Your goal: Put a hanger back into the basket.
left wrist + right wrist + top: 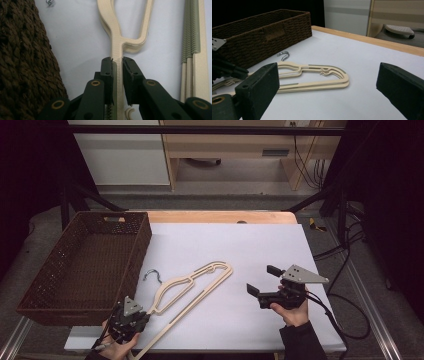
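A thin bar of the stacked cream plastic coat hangers [117, 50] is being gripped between the nearly closed jaws of the left gripper [117, 62], with both pads being pressed against its sides. Just ahead of these jaws the bar is seen forking into the looped body of the hangers, which is being carried flat on the white-covered bench [240, 245]. A ribbed, straight cream-and-green bar [193, 37] is lying to the right of the jaws, and a small metal hook [49, 2] is glimpsed further ahead to their left. The dark brown woven basket [22, 62] is being passed close on the left side of these jaws.

The jaws of the right gripper [328, 85] are being held wide apart, with nothing between them. They are being kept above the bench, well apart from the hangers, which are lying beyond them, with the basket further off behind.
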